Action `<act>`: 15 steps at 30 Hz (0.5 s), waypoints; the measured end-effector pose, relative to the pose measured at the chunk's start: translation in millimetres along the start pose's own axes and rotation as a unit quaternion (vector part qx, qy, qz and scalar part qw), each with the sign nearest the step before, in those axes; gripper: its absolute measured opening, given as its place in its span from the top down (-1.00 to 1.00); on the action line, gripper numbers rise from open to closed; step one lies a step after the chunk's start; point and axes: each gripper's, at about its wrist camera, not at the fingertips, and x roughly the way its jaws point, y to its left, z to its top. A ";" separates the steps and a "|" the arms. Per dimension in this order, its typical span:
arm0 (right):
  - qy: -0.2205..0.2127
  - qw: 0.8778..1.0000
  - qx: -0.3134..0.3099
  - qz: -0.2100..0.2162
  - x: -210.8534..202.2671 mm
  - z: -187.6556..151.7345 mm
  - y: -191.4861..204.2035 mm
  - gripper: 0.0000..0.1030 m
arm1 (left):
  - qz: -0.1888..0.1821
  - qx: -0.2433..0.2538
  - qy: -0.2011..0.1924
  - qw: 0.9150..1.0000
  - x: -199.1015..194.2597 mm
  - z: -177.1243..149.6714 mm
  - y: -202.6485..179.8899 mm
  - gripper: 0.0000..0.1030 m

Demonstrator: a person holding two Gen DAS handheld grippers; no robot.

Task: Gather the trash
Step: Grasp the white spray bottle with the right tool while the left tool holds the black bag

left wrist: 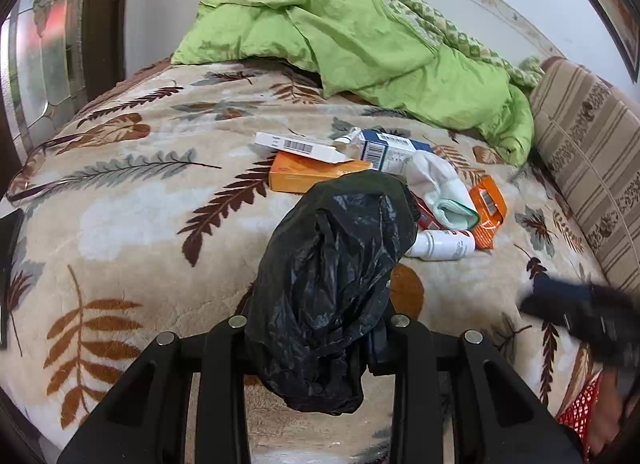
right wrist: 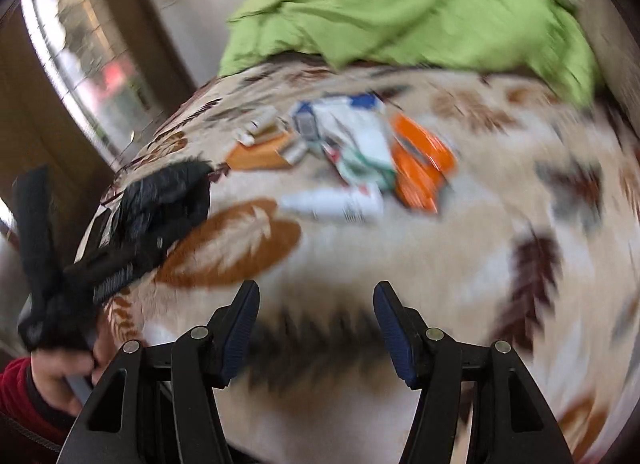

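I have the left gripper (left wrist: pixel 316 328) clamped on the black trash bag (left wrist: pixel 332 284). Right gripper (right wrist: pixel 316 328) half open, empty, over the blanket (right wrist: pixel 460 264).

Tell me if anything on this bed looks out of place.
Yes: a white sock lies in the litter pile, draped over the boxes beside the white bottle. It looks like clothing, not trash. The black bag is crumpled shut in the left gripper.

bag (left wrist: pixel 328 284) - black | quilt (left wrist: pixel 340 36) - lime green | blanket (left wrist: pixel 132 200) - cream, brown-grey leaf print
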 end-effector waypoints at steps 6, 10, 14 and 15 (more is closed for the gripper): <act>0.024 0.999 -0.044 0.012 55.2 56.2 6.4 -0.22 | 0.006 -0.009 0.004 1.000 8.3 -6.9 8.9 0.40; 0.044 0.997 -0.067 0.002 90.8 76.2 5.0 -0.19 | -0.001 -0.019 0.001 1.000 9.5 -8.0 13.8 0.40; 0.075 0.996 -0.053 0.006 108.3 78.3 -8.7 -0.17 | -0.007 -0.021 0.003 1.000 10.4 -8.0 14.2 0.40; 0.081 0.995 -0.049 0.016 107.6 75.9 -10.5 -0.17 | -0.008 -0.022 0.002 1.000 10.2 -8.0 14.6 0.40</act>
